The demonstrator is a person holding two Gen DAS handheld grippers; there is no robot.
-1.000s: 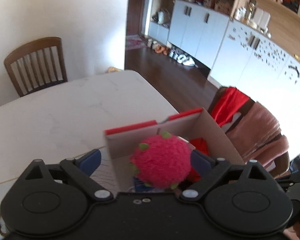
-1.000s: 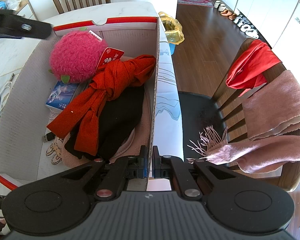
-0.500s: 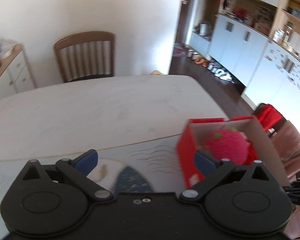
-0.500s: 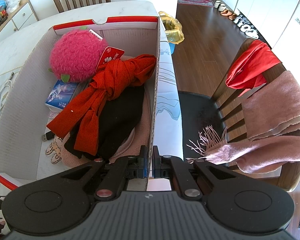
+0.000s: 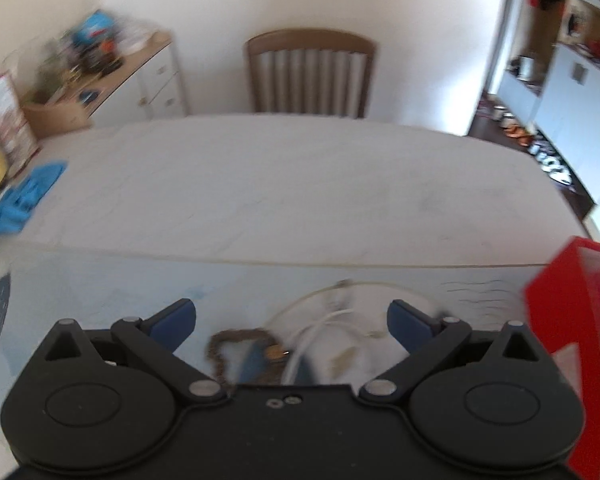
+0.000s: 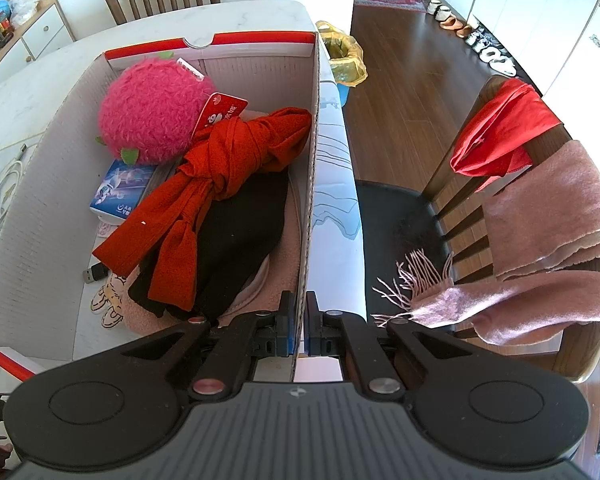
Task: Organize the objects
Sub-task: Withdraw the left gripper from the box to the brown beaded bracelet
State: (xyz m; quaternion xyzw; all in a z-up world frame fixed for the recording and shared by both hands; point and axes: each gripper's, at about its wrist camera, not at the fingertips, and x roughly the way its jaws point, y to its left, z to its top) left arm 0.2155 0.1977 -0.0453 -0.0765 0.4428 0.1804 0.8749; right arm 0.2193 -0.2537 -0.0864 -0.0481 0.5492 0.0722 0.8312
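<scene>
1. The right gripper (image 6: 299, 330) is clamped on the near right wall of an open cardboard box (image 6: 40, 200), one blue pad inside the wall and one outside; the box sits on the white table (image 6: 28, 92) near its right edge.
2. Inside the box, a fuzzy pink plush ball (image 6: 154, 110) with green leaves and a red tag lies at the far left corner; a knotted red scarf (image 6: 204, 196) drapes across a black garment (image 6: 240, 240), which rests on a pink cushion (image 6: 278, 280); a small blue packet (image 6: 122, 192) sits under the ball's near edge; a black USB stick (image 6: 96, 274) lies on the box floor.
3. The left gripper (image 5: 291, 320) is spread wide with nothing between its blue pads; it hangs over a pale blue mat (image 5: 100, 292), above a coiled white cable (image 5: 320, 320) and a brown chain (image 5: 228, 344); this view is blurred.
4. The box's red outer side (image 5: 560, 320) shows at the right edge of the left view; a blue cloth (image 5: 24, 200) lies at the table's far left.
5. Beside the table, a wooden chair (image 6: 580, 340) carries a pink fringed scarf (image 6: 540, 240) and a red cloth (image 6: 500, 132) over its back; another chair (image 5: 310, 74) stands at the table's far end.
</scene>
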